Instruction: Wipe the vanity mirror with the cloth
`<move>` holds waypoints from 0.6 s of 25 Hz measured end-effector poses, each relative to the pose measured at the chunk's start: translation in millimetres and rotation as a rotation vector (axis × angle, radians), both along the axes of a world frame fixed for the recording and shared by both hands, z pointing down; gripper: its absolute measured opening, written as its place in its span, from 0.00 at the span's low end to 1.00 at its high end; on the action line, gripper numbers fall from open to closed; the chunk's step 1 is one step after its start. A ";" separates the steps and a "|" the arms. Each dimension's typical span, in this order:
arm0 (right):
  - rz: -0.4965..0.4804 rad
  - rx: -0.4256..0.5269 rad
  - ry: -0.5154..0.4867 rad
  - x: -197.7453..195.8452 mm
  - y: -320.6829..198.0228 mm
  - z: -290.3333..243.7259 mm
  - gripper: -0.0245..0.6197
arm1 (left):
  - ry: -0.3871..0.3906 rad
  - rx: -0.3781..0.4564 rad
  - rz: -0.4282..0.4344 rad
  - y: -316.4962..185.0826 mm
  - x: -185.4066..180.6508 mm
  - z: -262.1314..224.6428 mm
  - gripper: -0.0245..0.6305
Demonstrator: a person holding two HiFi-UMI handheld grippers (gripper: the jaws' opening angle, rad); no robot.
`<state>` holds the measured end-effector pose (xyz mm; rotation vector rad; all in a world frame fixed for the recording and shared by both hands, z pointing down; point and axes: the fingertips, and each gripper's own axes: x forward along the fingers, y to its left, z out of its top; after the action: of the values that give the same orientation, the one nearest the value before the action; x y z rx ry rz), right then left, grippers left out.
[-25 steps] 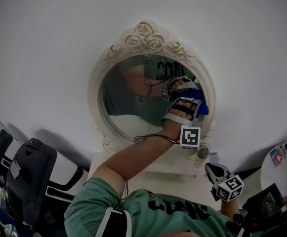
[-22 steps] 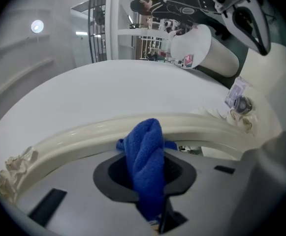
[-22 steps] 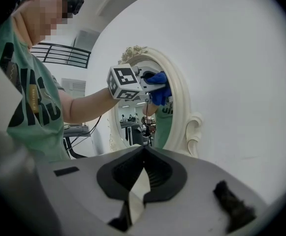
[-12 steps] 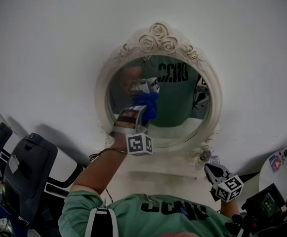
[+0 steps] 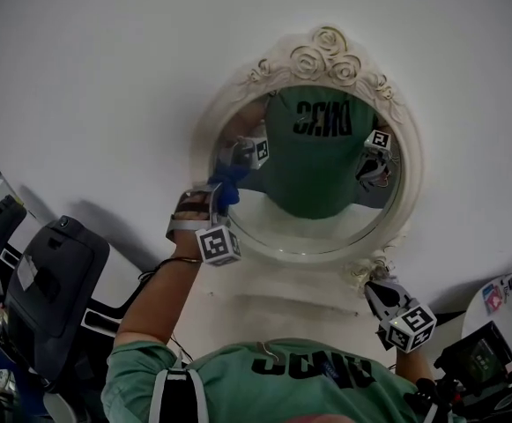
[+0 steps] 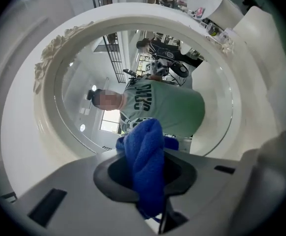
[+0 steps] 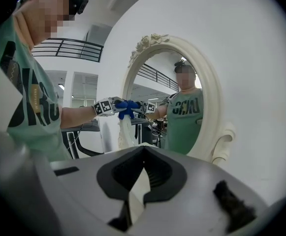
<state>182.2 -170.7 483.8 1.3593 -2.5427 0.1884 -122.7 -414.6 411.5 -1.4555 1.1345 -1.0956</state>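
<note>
The oval vanity mirror [image 5: 326, 201] hangs in an ornate white frame [image 5: 326, 55] on the white wall. My left gripper [image 5: 220, 199] is shut on a blue cloth [image 5: 228, 185] and holds it against the glass at the mirror's left edge. In the left gripper view the cloth [image 6: 146, 161] bulges out between the jaws of that gripper [image 6: 147, 173], with the mirror frame [image 6: 44, 107] close ahead. My right gripper [image 5: 373, 291] hangs low by the frame's lower right corner, off the glass. Its jaws [image 7: 143, 173] are shut with nothing between them. From there the cloth [image 7: 125, 107] shows on the mirror [image 7: 182, 107].
A white vanity top [image 5: 282, 293] lies below the mirror. A black padded machine [image 5: 48, 298] stands at the lower left. A round white table [image 5: 502, 302] with small items and a black device [image 5: 476, 359] are at the lower right. The person's green shirt fills the bottom edge.
My left gripper has swept the blue cloth across the glass from the right side to the left edge. The right gripper has stayed low by the frame's corner.
</note>
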 end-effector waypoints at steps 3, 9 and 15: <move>-0.003 0.000 0.008 -4.5 -0.9 -1.5 0.06 | 0.016 0.015 0.015 -0.4 2.6 -3.4 0.18; 0.006 -0.011 0.016 0.5 -0.9 2.0 0.06 | -0.012 0.018 0.023 1.3 6.9 -3.2 0.18; -0.007 -0.009 0.015 -7.4 -4.9 -0.4 0.06 | -0.004 0.049 0.097 11.7 53.6 -16.0 0.18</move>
<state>174.7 -175.6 483.4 1.3430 -2.5308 0.1870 -69.1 -402.9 395.4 -1.4534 1.0695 -0.9966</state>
